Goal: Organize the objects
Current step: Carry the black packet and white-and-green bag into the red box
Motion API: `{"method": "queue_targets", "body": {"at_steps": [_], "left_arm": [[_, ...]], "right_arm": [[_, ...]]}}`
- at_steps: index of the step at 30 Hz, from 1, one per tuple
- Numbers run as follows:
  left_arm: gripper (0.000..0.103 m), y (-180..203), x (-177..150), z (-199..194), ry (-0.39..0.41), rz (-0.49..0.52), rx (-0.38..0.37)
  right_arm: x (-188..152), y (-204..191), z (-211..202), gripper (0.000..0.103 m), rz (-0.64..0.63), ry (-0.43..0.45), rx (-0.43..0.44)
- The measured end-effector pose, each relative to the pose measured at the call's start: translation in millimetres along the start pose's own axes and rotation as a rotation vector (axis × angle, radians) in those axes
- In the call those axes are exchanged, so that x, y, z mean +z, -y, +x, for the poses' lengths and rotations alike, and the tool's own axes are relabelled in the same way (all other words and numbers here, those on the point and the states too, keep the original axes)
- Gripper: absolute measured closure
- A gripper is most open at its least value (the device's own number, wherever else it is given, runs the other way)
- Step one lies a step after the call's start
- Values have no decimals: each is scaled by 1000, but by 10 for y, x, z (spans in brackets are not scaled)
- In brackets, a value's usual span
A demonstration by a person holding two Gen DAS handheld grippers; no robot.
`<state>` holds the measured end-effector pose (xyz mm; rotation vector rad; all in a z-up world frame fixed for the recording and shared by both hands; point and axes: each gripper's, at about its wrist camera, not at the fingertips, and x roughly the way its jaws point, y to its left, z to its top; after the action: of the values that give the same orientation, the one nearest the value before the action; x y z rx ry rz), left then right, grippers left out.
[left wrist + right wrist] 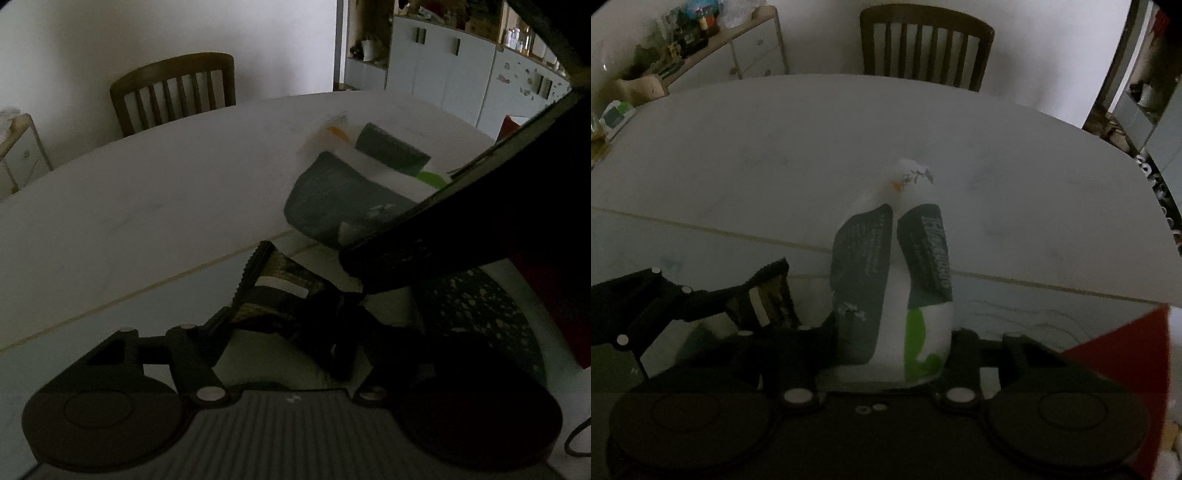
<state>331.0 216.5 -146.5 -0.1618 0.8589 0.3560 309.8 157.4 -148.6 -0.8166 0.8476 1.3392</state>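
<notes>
Your right tongs clamp the white-green pouch (crumpled) above the table; left tongs beside it, state unclear.

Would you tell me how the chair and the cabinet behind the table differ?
The chair is dark wood with a slatted back; the cabinet is pale, with drawers. The chair's back is bare; the cabinet's top is cluttered. The chair faces the middle of the table; the cabinet stands far left. Both back onto the white wall.
</notes>
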Motion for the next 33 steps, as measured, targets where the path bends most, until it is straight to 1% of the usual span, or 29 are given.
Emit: {"method": "queue_targets", "body": {"at_steps": [9,16,20,24,30,33], "left_arm": [[36,111,-140,-357,8,-26,-32],[36,182,-126,-732,6,-42,-56],[36,280,-109,-937,-1,-30,-84],[36,439,-115,-1150,-4,3,-106],[36,667,-63,-1372,2,20,-143],[36,799,5,-1454,9,32,-152]], "right_arm": [[-124,63,-493,65,7,43,23],[-259,58,-897,65,53,64,43],[-423,93,-1088,65,77,75,37],[-594,151,-1313,65,97,93,22],[-849,323,-1671,65,163,152,11],[-945,435,-1746,65,193,159,5]]}}
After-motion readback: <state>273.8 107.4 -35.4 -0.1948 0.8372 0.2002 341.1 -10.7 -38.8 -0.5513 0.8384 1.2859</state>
